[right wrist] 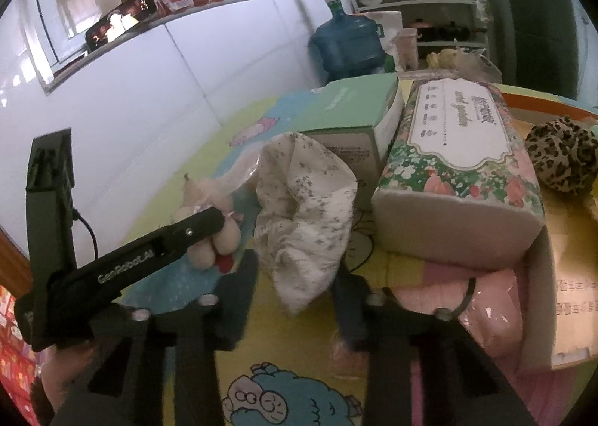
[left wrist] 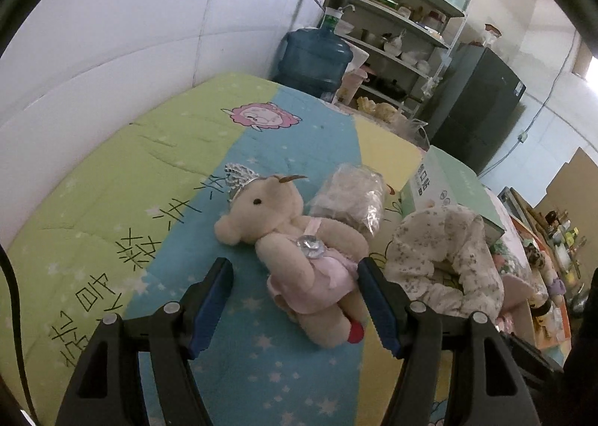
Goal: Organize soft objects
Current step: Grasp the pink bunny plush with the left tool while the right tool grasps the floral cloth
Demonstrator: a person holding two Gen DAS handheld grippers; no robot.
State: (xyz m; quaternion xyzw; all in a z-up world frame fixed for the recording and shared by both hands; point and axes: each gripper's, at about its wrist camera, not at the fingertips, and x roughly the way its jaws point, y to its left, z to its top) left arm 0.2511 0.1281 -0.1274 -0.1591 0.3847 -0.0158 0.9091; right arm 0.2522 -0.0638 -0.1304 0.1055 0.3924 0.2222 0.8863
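On the bed, a quilt [left wrist: 112, 172] in green, blue and yellow stripes carried everything. At its right side a cardboard box [right wrist: 542, 276] held a flowered tissue pack [right wrist: 456, 179], with a green carton [right wrist: 351, 116] just behind a crumpled floral cloth [right wrist: 310, 209]. To the left of the cloth lay a teddy bear [left wrist: 299, 239] in a pink dress, on its back along the blue stripe, with a clear plastic bag [left wrist: 351, 198] touching its far side.

The bear's long axis ran from its head at far left to its feet at near right, slanting across the line of the left gripper [left wrist: 295, 276]. That gripper's blue fingers [left wrist: 213, 302] stood spread wide, one on either side of the bear's skirt and legs, not yet touching it. It was plainly the nearer tool to the bear.

The right gripper [right wrist: 295, 295] faced the floral cloth, whose lower end hung between its blurred fingers. They were fairly close together, but I could not tell whether they pressed the cloth.

Closing the left fingers would likely catch the bear across its hips, not along its length.
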